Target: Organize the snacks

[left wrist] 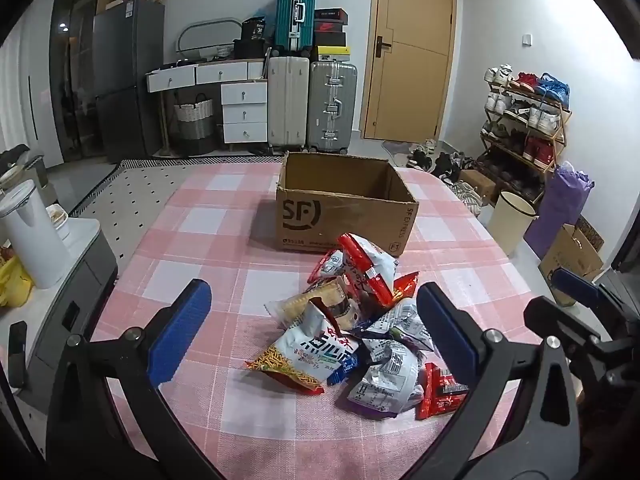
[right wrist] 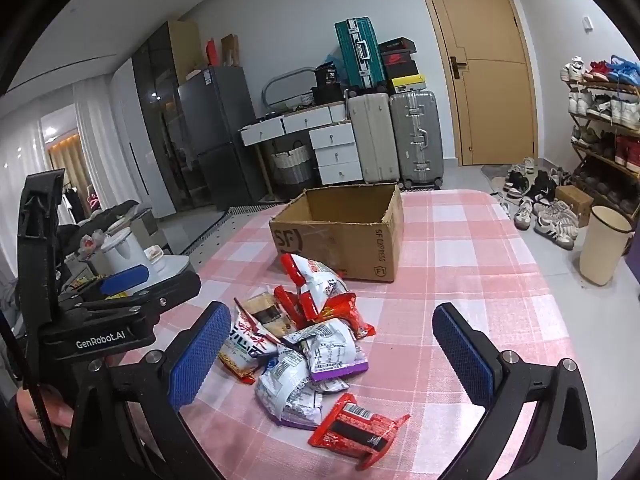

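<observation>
Both claws spread, nothing held yet

My left claw (left wrist: 312, 328) and right claw (right wrist: 332, 352) hover over the snack pile (left wrist: 352, 328) on the tabletop (left wrist: 200, 216); the open cardboard box (left wrist: 344, 204) sits just beyond, straight ahead.

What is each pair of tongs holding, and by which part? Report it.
Nothing. Left tongs and right tongs are both open above the snack pile.
</observation>
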`<state>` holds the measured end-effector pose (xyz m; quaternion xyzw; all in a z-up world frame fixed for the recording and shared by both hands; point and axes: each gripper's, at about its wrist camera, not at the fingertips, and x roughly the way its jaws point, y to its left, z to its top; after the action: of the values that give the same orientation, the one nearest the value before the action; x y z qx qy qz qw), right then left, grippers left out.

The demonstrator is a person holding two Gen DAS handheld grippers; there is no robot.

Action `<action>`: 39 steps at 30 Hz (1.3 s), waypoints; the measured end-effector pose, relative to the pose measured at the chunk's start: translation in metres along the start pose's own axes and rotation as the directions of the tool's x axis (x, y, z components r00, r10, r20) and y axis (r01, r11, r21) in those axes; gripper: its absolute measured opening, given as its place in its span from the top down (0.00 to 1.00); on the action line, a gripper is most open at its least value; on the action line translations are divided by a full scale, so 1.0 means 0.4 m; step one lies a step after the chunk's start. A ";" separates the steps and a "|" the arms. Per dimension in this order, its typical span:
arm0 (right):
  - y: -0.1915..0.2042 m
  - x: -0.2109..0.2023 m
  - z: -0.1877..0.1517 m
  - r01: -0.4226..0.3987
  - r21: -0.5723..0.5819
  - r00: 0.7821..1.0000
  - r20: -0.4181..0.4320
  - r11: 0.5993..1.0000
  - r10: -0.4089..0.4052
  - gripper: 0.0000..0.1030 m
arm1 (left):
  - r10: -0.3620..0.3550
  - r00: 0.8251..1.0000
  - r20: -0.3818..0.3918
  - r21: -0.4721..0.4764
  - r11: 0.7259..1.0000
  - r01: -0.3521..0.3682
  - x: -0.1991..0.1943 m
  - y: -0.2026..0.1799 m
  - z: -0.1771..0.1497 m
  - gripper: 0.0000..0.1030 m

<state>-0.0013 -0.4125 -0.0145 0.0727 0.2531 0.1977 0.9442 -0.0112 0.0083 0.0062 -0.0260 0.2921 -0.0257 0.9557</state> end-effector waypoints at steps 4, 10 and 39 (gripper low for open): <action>-0.006 0.010 -0.001 0.008 0.008 1.000 -0.001 1.000 -0.008 0.00 | 0.003 1.000 0.011 -0.007 1.000 -0.003 -0.010 0.004 -0.001 0.01; -0.006 0.012 0.001 0.014 0.008 1.000 0.001 1.000 -0.014 0.00 | 0.001 1.000 0.025 -0.013 1.000 -0.001 -0.014 0.011 -0.001 0.01; 0.010 0.001 0.002 -0.001 0.008 1.000 0.020 1.000 0.000 0.00 | 0.001 1.000 0.015 0.021 1.000 -0.001 -0.009 -0.009 -0.017 0.00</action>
<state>-0.0020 -0.4086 -0.0128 0.0786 0.2447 0.1962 0.9463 -0.0179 0.0049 0.0028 -0.0160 0.2845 -0.0280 0.9581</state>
